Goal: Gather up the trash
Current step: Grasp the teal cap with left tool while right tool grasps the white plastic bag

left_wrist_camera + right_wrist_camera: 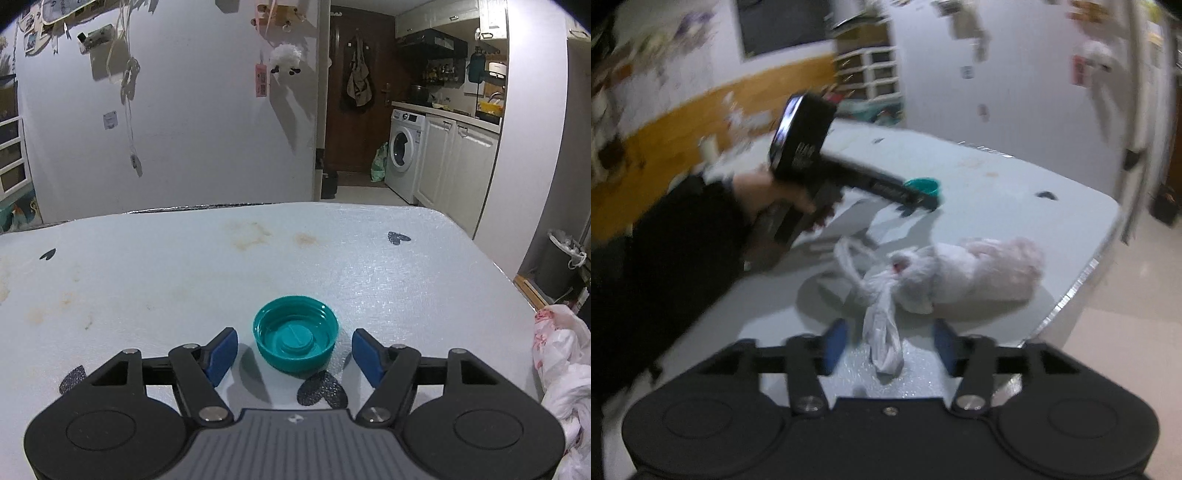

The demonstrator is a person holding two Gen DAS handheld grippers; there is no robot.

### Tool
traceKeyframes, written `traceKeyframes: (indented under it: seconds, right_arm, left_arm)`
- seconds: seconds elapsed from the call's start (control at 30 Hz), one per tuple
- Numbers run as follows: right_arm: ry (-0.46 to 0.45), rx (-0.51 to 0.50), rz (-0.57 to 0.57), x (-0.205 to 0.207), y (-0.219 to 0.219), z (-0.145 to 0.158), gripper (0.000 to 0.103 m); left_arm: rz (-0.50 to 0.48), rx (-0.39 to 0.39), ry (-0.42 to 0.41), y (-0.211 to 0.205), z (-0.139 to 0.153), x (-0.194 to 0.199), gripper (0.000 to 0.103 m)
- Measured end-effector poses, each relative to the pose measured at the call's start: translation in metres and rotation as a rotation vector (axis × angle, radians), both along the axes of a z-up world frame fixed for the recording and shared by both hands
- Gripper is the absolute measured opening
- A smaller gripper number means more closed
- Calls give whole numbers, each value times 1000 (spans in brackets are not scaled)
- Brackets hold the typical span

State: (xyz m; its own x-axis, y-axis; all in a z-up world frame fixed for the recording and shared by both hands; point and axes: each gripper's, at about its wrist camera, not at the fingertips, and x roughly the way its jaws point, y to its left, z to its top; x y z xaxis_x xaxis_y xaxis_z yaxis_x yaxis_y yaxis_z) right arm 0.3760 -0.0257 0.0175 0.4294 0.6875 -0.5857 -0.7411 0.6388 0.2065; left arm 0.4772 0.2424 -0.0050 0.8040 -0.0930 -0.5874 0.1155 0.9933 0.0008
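The left gripper [294, 350] is open, with its two blue pads [221, 354] standing apart on both sides of a teal bottle cap [295, 338]. The cap lies upside down on the pale table [184, 277], its hollow side up, just in front of the gap between the pads and not touching either of them. In the right wrist view this same gripper [916, 201] is held by a hand [764, 195] in a dark sleeve [672, 258], and its tips are at the cap [923, 186].

The right gripper [890, 345] is also open. This view is blurred, but its blue pads [834, 345] are clearly apart. Between them lies the twisted end of a white plastic bag [960, 273], and the pads do not press on it. The full body of the bag lies further ahead of this gripper, a little to its right, near the table's [997, 195] edge. From the left gripper, the bag [561, 358] is well to the right side.

A dark heart-shaped mark [321, 389] is on the table just under the left gripper, close to the cap.
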Motion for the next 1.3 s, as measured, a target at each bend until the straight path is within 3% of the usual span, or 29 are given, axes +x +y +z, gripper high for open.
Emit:
traceKeyframes:
  seconds: [0.13, 0.2, 0.3, 0.47, 0.77, 1.17, 1.27, 1.3]
  right_arm:
    - [120, 139, -213, 11, -11, 5, 68]
    - [188, 203, -307, 20, -13, 3, 69]
    - [238, 259, -398, 31, -10, -2, 69]
    - [206, 219, -407, 54, 9, -5, 70]
    - [173, 274, -388, 84, 37, 0, 69]
    - [175, 173, -480, 53, 44, -11, 70]
    - [156, 131, -485, 54, 54, -18, 63]
    - [146, 115, -478, 53, 57, -21, 53]
  left_arm:
    - [15, 4, 1, -1, -1, 2, 64]
    - [13, 1, -4, -1, -1, 1, 52]
    - [8, -9, -7, 0, -1, 0, 50]
    - [-19, -45, 3, 1, 1, -11, 50]
    - [-106, -25, 15, -26, 1, -40, 50]
    - [-10, 15, 28, -26, 3, -73, 50]
    - [4, 5, 26, -27, 5, -83, 50]
    - [12, 3, 25, -27, 6, -85, 50]
